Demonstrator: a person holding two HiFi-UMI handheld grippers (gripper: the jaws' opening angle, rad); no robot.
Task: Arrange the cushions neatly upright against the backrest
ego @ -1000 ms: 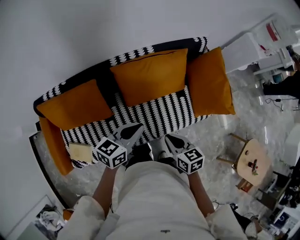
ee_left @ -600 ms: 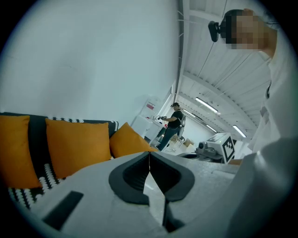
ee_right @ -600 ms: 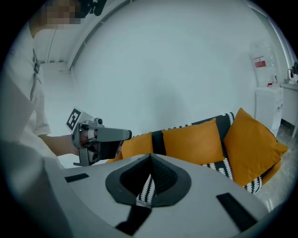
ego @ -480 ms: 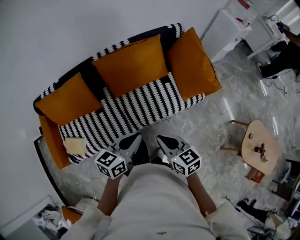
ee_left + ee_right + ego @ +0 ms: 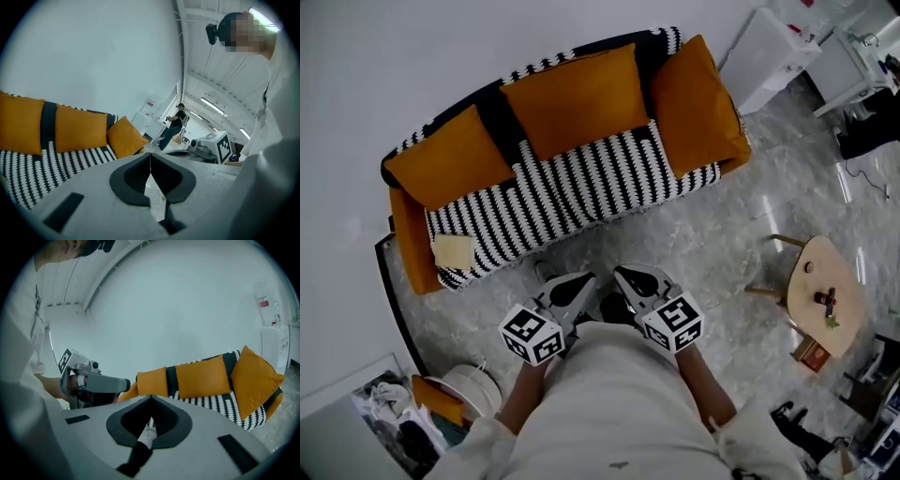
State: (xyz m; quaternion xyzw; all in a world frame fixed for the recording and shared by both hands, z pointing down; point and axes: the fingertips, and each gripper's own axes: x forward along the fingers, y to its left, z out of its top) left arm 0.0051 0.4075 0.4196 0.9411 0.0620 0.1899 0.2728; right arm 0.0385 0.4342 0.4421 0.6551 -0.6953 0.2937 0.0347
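Head view: three orange cushions stand along the back edge of the sofa (image 5: 562, 187). Left cushion (image 5: 450, 169) and middle cushion (image 5: 572, 98) sit upright vs. the backrest. Right cushion (image 5: 698, 98) is upright at the right-hand corner but angled inward. Task looks approx. done; only that one may need squaring. Left gripper (image 5: 574, 284) and right gripper (image 5: 633, 278) hover side by side over the floor (image 5: 712, 244), off the sofa's front edge, tilted slightly down. Both jaws closed, nothing btwn them.
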